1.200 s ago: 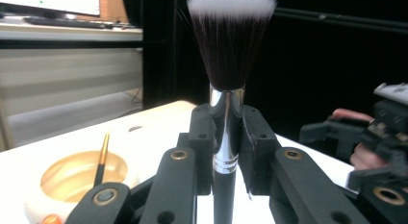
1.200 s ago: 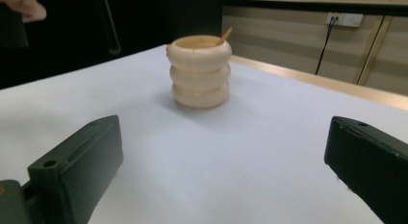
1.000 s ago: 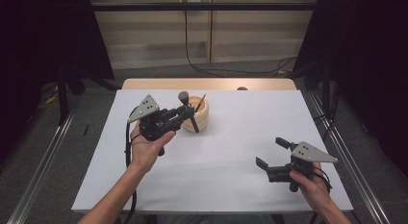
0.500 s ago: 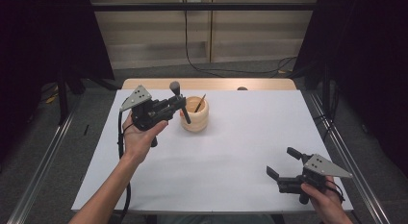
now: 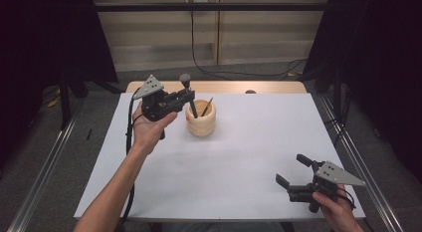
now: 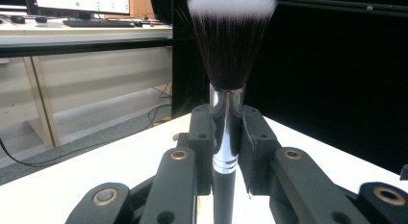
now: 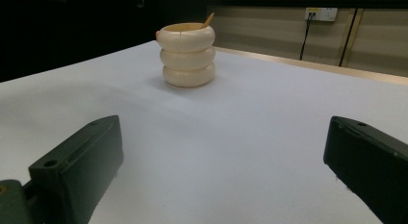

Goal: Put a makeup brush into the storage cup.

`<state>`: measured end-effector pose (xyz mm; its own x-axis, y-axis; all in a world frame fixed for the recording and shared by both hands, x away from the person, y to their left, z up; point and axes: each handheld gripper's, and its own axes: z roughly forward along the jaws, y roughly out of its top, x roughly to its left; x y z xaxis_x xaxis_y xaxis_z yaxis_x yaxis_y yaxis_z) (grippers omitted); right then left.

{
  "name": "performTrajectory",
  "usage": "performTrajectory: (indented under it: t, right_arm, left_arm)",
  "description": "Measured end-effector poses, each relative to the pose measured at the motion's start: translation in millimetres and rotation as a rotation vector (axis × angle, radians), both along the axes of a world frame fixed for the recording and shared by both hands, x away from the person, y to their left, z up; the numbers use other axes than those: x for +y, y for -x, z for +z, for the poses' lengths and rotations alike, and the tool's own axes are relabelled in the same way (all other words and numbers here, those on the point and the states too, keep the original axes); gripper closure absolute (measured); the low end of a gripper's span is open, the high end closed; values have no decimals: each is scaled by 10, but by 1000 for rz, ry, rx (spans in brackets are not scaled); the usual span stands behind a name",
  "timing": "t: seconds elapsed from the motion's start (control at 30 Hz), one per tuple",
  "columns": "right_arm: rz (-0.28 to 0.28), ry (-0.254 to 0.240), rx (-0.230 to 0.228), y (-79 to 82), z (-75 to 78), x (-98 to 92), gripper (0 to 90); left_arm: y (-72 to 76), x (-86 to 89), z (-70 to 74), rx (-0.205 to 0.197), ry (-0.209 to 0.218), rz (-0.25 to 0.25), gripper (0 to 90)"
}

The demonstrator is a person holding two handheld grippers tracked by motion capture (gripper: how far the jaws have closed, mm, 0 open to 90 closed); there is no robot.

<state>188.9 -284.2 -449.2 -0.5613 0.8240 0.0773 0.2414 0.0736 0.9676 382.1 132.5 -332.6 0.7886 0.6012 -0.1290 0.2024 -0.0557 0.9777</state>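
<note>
The left gripper [image 5: 188, 96] is clamped on a makeup brush [image 5: 188, 92], its jaws pressed against the chrome ferrule [image 6: 226, 132] with the dark bristles pointing up; since a second ago the left hand [image 5: 149, 127] has carried it from the front of the cup out to the cup's left and a little farther back, then in again, so the handle's lower end now dips at the rim of the cream ribbed cup [image 5: 201, 123] — whether it is truly inside or just behind the lip I cannot tell from the high view. A thin wooden stick [image 5: 207, 106] already leans in the cup; the cup itself stands at the far left-centre of the white table [image 5: 239, 162], where it stood before. The right gripper [image 5: 294, 171] has drawn back toward the near right corner and has settled there, jaws wide apart with nothing between them — it looks across bare table at the cup [image 7: 187, 55]. I judge the brush is at the point of being lowered into the cup; what remains is to line the handle up over the opening, sink it and let go.
</note>
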Motion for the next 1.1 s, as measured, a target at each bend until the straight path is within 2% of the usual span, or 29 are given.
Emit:
performTrajectory:
  t: [0.17,0.37,0.47,0.63,0.83,1.0,1.1]
  right_arm:
    - [15,-3,14,-1,-4,12,2]
    - [16,2,2,-4,4,1,1]
    - [11,-4,3,-16,4,-7,2]
    - [11,-5,2,-17,4,-7,2]
    - [16,8,-1,-21,0,-7,1]
    - [17,9,0,-23,-1,-6,1]
    - [16,13,0,-25,-3,-7,1]
  left_arm:
    - [-84,-73,13,-9,-11,17,775]
    - [-201,-117,-42,12,1,31,774]
    - [-259,-125,-71,6,-12,54,774]
    - [-335,-146,-119,7,-34,51,774]
    - [-410,-172,-198,19,-39,52,774]
    - [-435,-216,-265,26,-67,47,774]
    - [-440,-260,-302,32,-63,44,774]
